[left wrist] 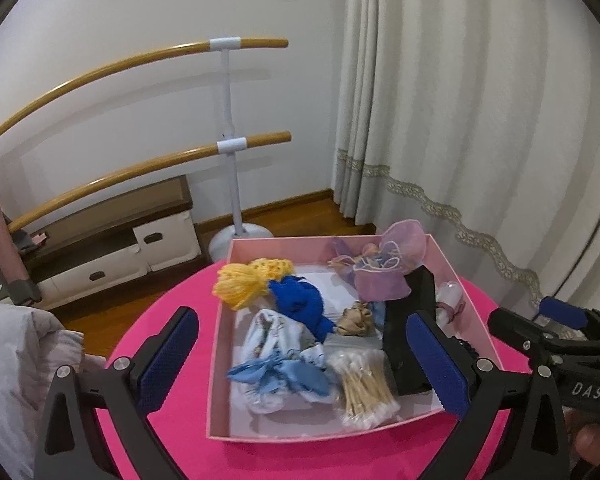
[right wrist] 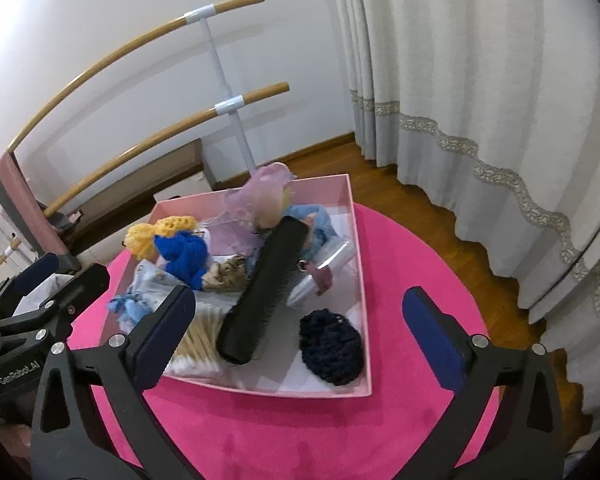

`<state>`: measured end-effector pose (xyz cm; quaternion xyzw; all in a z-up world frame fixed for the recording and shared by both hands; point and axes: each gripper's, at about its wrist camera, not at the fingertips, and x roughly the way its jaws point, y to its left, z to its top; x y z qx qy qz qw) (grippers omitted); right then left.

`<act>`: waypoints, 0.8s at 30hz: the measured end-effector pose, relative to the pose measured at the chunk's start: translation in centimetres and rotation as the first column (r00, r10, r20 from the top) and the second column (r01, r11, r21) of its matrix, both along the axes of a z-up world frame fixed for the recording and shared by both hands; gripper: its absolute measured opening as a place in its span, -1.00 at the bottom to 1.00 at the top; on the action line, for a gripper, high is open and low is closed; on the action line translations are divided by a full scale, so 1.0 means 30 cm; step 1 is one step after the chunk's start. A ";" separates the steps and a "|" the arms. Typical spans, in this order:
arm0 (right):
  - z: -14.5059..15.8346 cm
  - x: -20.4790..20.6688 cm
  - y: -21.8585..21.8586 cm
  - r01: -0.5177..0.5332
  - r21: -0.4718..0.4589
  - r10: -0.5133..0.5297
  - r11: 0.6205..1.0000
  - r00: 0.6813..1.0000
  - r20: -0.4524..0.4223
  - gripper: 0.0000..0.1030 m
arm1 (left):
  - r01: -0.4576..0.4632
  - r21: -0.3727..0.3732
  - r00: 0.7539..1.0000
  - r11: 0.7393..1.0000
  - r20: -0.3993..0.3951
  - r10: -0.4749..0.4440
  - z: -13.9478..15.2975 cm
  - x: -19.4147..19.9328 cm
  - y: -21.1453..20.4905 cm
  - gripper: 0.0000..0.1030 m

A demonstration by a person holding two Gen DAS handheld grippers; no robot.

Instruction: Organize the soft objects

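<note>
Right wrist: curtain (right wrist: 480, 80) behind box (right wrist: 256, 200)

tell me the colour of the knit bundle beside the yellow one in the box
Bright blue, clearest in the left wrist view.

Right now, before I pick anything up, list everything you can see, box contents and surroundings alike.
box: one, pale pink, open, on the round table
round table: one, bright pink top, under the box
yellow knit piece: one, yellow, box's far left corner
blue knit piece: one, royal blue, beside the yellow one
dark knit piece: one, navy, box's near right corner
black case: one, black, long, lying diagonally across the middle
cotton swabs: one bag, white tips, box's near edge
light blue cloth: one bundle, pale blue, near left of box
organza pouch: one, lilac, far side of box
ballet barre: one, two wooden rails, white post, behind the table
curtain: one, cream, right
left gripper: one, black, blue pads, open
right gripper: one, same, open
</note>
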<state>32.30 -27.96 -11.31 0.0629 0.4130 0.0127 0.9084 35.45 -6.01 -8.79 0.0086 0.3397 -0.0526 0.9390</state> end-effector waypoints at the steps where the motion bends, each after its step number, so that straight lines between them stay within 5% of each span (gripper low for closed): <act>1: 0.011 -0.007 0.007 0.000 -0.001 0.000 1.000 1.000 0.006 1.00 | -0.003 0.000 1.000 1.000 0.010 0.003 0.013 -0.028 0.013 1.00; 10: 0.123 -0.107 0.059 0.001 -0.003 -0.001 1.000 0.996 0.085 1.00 | -0.029 0.032 0.998 0.999 0.065 0.027 0.089 -0.208 0.085 1.00; 24: 0.285 -0.469 0.123 0.008 -0.007 -0.006 1.000 0.973 0.232 1.00 | -0.043 0.052 0.982 0.998 0.186 0.032 0.190 -0.631 0.143 1.00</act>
